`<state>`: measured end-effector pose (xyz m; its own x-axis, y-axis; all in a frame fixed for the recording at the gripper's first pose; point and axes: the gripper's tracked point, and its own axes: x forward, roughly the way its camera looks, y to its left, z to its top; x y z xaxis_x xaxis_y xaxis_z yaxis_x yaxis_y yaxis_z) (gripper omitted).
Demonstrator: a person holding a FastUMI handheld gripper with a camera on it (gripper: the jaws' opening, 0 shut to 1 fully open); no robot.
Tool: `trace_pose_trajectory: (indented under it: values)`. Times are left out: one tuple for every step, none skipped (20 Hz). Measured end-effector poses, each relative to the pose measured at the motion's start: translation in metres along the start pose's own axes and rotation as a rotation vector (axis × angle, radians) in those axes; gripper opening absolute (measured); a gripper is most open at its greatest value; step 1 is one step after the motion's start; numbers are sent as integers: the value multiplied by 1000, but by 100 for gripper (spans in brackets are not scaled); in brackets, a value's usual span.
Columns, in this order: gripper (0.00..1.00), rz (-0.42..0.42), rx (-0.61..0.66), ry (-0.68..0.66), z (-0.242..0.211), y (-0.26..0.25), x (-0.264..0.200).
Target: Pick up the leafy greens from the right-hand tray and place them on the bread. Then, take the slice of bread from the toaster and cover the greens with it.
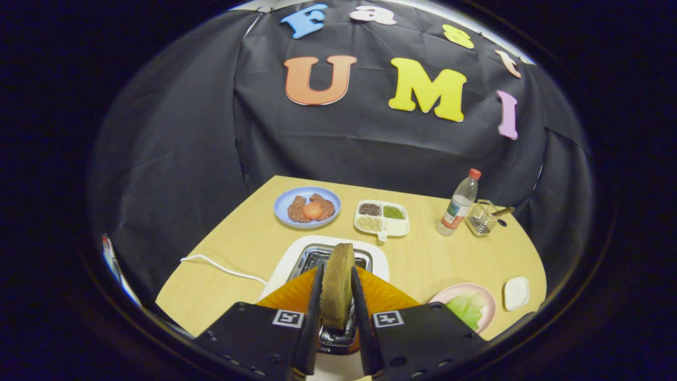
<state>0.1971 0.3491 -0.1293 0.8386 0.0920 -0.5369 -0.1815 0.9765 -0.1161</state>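
Note:
A brown slice of bread [337, 288] stands on edge between my fingers, and my gripper [336, 270] is shut on it. The slice is right over the white toaster [380, 260], whose metal slots show just beyond and below the fingers. To the right of the fingers sits a pink plate [489, 296] with a leafy green piece [466, 308] lying on it. My right finger block hides part of that plate, and I cannot tell what lies under the greens.
Beyond the toaster stand a blue plate [283, 200] with meat pieces and an orange round, and a white divided tray [399, 226] of grains. Far right are a water bottle [459, 203], a wire basket [481, 218] and a small white dish [516, 292]. A white cable [219, 267] runs left.

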Motion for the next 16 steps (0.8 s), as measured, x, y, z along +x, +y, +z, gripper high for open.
trace_pose_trajectory:
  values:
    - [21, 0, 6, -6, 0, -1, 0]
    - [17, 13, 19, -12, 2, 1, -1]
    - [16, 26, 28, -21, 5, 0, -1]
    - [14, 33, 35, -28, 6, -2, -5]
    - [11, 37, 37, -29, 7, -4, -8]
    - [11, 44, 42, -34, 10, -5, -12]
    - [11, 49, 49, -40, 13, -7, -17]
    - [11, 58, 58, -49, 17, -8, -24]
    - [11, 66, 64, -61, 22, -8, -30]
    - [11, 66, 65, -74, 29, -10, -36]
    - [11, 63, 56, -86, 34, -13, -45]
    - [11, 61, 55, -99, 40, -16, -52]
    - [11, 58, 61, -111, 44, -18, -59]
    - [11, 62, 70, -116, 48, -20, -66]
    - [11, 70, 82, -125, 53, -23, -72]
    - [11, 74, 92, -135, 57, -26, -80]
